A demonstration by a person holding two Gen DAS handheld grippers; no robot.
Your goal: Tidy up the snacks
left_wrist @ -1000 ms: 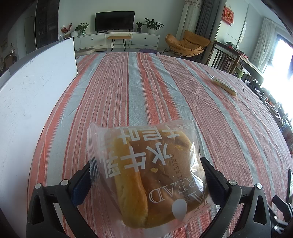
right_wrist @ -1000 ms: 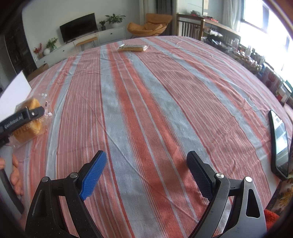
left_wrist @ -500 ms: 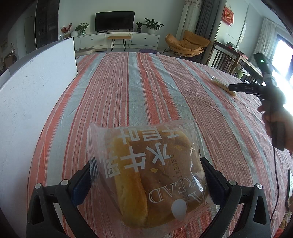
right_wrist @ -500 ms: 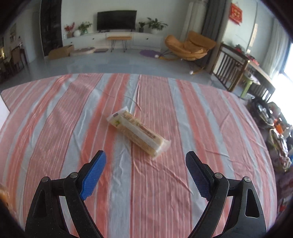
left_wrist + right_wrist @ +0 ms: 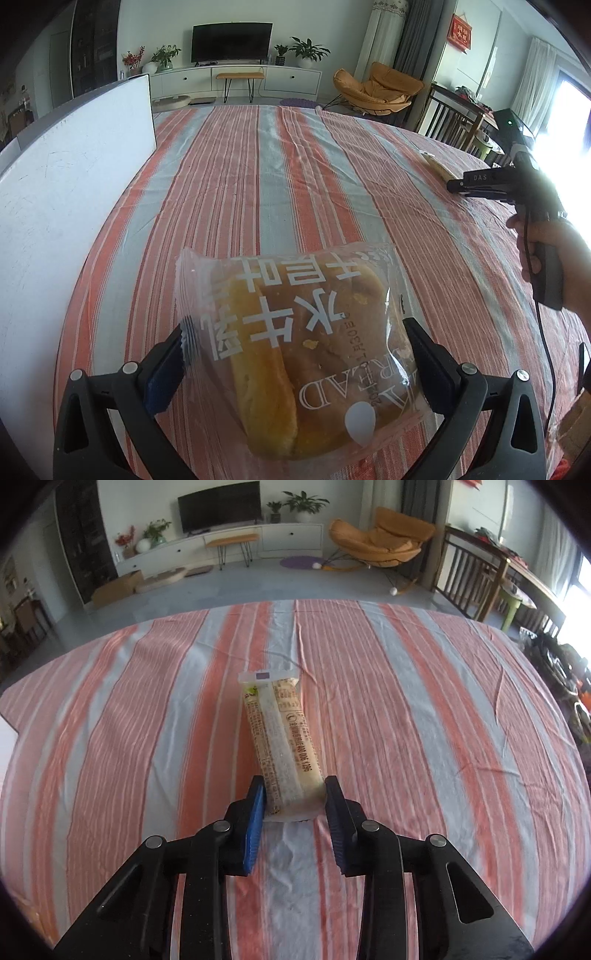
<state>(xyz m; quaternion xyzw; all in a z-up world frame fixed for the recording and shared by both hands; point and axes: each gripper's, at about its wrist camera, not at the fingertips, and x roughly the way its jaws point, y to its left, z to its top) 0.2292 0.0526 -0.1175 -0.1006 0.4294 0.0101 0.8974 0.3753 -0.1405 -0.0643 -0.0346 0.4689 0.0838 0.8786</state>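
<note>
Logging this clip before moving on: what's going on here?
A person is sorting snacks on a striped tablecloth with two tools. The left hand-held gripper holds a bagged bread bun between its fingers. The right hand-held gripper has its fingers on either side of the near end of a long wrapped snack bar, which lies on the cloth. A white board stands at the left.
</note>
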